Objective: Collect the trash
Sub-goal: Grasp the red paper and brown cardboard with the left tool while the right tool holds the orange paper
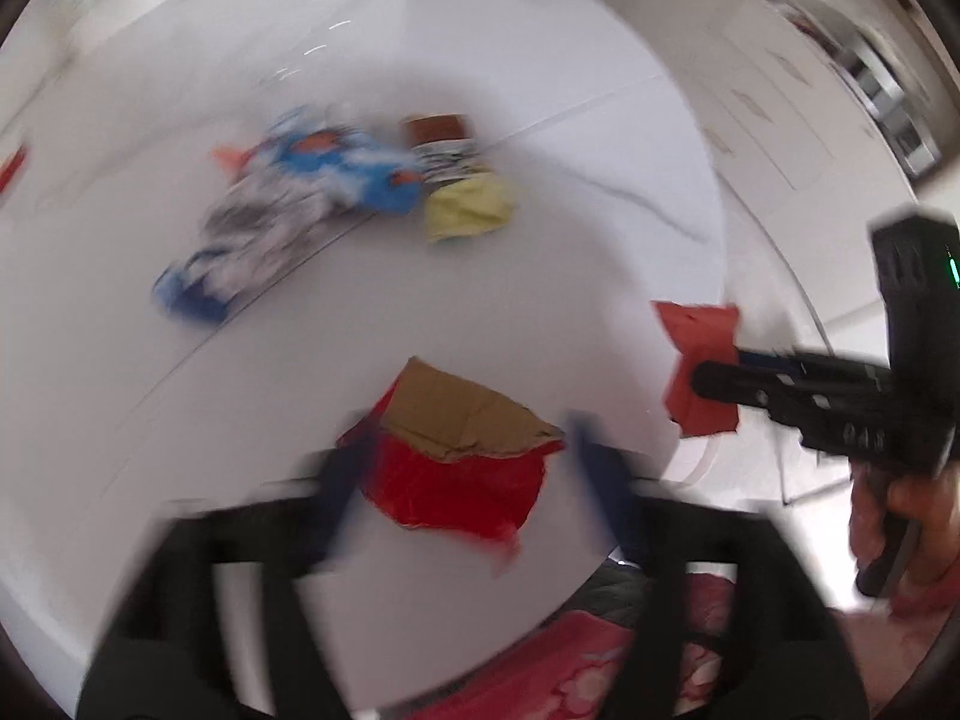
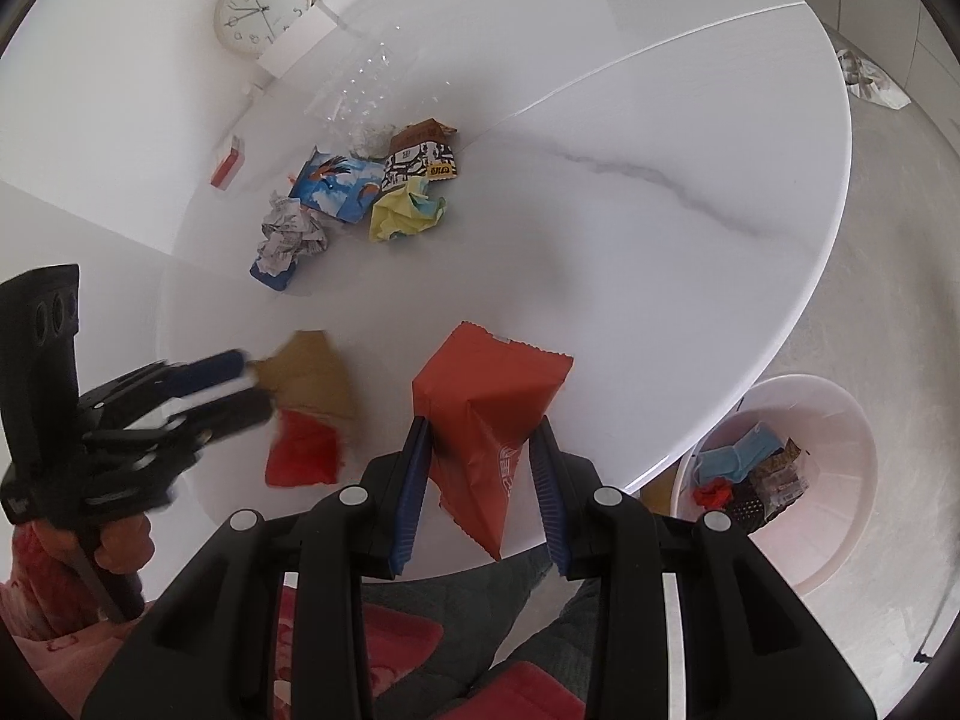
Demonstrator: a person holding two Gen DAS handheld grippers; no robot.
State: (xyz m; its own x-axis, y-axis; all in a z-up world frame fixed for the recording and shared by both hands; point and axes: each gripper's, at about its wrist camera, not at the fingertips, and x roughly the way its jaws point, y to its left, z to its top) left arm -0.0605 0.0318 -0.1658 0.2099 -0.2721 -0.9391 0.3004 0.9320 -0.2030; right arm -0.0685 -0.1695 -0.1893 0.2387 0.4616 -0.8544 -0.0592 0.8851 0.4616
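On the white marble table (image 2: 630, 192) my left gripper (image 1: 468, 480) is open, its blue fingers on either side of a torn red and brown cardboard scrap (image 1: 456, 456), seen also in the right wrist view (image 2: 312, 408). My right gripper (image 2: 480, 462) is open, fingers on either side of an orange-red snack wrapper (image 2: 492, 408), which shows in the left wrist view (image 1: 702, 360) at the table's edge. A pile of trash lies farther back: blue wrapper (image 2: 342, 180), yellow crumpled paper (image 2: 405, 210), crumpled newspaper (image 2: 288, 234), brown patterned packet (image 2: 420, 156).
A pink basin (image 2: 834, 480) with several trash pieces stands on the floor right of the table. A wall clock (image 2: 261, 6), a clear plastic bag (image 2: 366, 78) and a small red-white box (image 2: 228, 162) are at the far side. Crumpled paper (image 2: 870, 75) lies on the floor.
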